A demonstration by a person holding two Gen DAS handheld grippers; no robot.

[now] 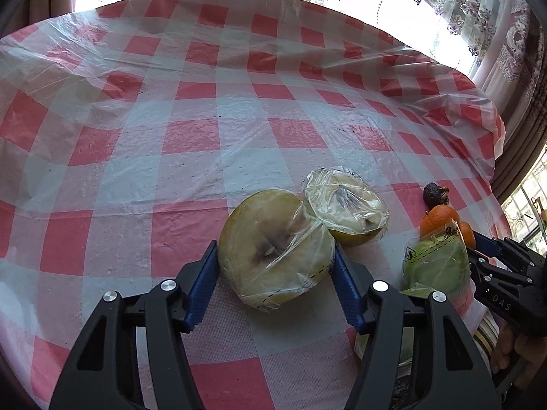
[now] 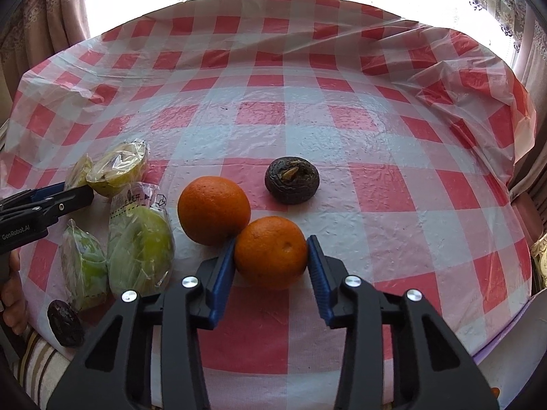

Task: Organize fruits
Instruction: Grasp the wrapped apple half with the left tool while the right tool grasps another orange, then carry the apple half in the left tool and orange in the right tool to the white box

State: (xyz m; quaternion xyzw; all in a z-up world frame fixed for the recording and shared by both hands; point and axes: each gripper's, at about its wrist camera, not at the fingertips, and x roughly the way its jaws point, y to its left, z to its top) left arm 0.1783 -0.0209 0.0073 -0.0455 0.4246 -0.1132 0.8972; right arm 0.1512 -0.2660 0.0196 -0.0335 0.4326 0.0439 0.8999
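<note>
1. Red-and-white checked plastic tablecloth [image 2: 342,184] over a round table, bright window and patterned curtains [image 1: 506,34] behind.
2. Left gripper [image 1: 276,266] clenched on a wrapped half fruit [image 1: 273,249] near the front edge of the table, blue pads pressing its left and right flanks; cut face up, browned at the core.
3. Likely to handle as soft and fairly heavy, with loose film that may slide over the flesh; best held low on the rind, not on the wrapping.
4. Second wrapped half [image 1: 345,205] touching it on the far right side; liable to be dragged along when the first is lifted.
5. Right gripper [image 2: 271,256] closed around the near orange [image 2: 271,251], pads against both its sides, well down on the widest part.
6. Orange probably firm and round, skin with some grip, yet apt to roll or squirt out if squeezed off-centre.
7. Far orange [image 2: 213,210] touching the held one on its far left; likely to roll once its neighbour goes.
8. Dark wrinkled round fruit [image 2: 292,179] just beyond the oranges, apart from both, clear of the pads.
9. Two bagged green fruits [image 2: 140,242] left of the oranges, between the two grippers; crinkled bags close to the right gripper's left finger.
10. Another dark fruit [image 2: 65,323] at the near left edge, beside a striped cloth [image 2: 37,365]; a hand [image 2: 13,287] visible at the far left of the right wrist view.
</note>
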